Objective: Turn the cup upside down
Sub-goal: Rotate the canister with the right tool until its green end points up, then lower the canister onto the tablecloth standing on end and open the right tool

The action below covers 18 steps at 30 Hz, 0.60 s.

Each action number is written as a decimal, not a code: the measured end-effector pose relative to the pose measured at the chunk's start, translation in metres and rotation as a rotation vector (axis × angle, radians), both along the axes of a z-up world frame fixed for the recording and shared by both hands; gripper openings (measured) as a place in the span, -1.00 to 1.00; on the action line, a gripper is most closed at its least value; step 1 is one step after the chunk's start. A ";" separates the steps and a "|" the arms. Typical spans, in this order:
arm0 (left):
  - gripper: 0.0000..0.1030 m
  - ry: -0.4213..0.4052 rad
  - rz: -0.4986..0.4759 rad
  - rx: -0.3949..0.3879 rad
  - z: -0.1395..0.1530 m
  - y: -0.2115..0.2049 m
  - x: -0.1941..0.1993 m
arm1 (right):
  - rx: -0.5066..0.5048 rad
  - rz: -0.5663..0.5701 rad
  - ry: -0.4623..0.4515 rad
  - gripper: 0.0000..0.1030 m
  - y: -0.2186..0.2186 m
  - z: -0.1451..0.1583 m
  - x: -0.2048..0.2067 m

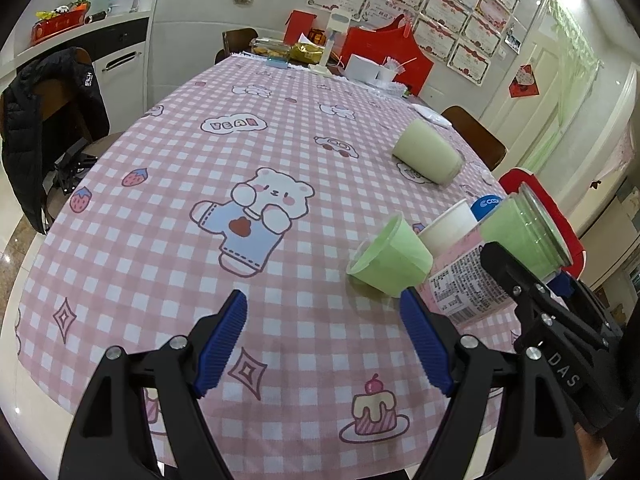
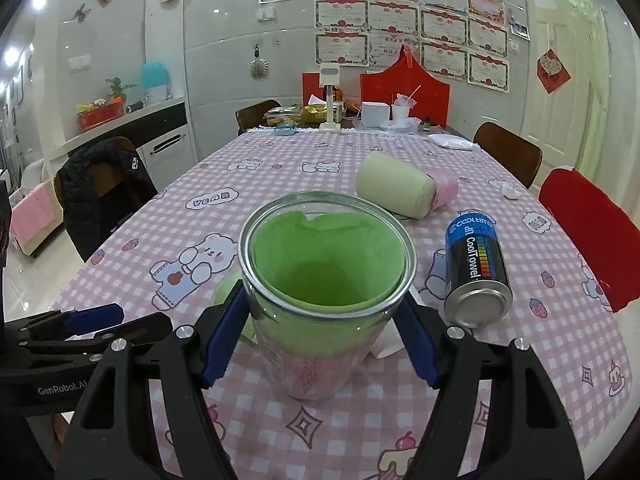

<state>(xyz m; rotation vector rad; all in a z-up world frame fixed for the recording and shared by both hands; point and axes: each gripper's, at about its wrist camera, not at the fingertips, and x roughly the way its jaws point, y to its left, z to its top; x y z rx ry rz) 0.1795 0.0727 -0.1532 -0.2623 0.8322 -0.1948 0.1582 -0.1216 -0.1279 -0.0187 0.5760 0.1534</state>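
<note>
Right gripper (image 2: 320, 340) clamped on the clear glass cup lined with green paper (image 2: 326, 280), blue pads squeezing both sides of the wall just under the rim. Held up off the pink checked tablecloth (image 2: 248, 152) by the look of it, mouth pointing up and away along the fingers, so long axis roughly in line with the gripper. Probably just a wrist roll needed to tip the mouth down. Left gripper (image 1: 324, 340) spread wide with nothing in it, hovering over bare cloth, well to the side of that cup.

Count on the table: one small green cup on its side (image 1: 390, 258), one white paper cup (image 1: 452, 228), one pale green cup lying down further back (image 1: 428, 152), one blue and black CoolTowel can (image 2: 478, 272) also lying down, and one pink labelled container (image 1: 464, 280) under the glass one. Tight cluster, so could clip a neighbour on the way down.
</note>
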 end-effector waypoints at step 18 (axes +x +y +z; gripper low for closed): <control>0.51 -0.033 0.029 0.019 0.018 0.001 -0.019 | 0.041 0.017 -0.046 0.44 0.000 0.013 -0.022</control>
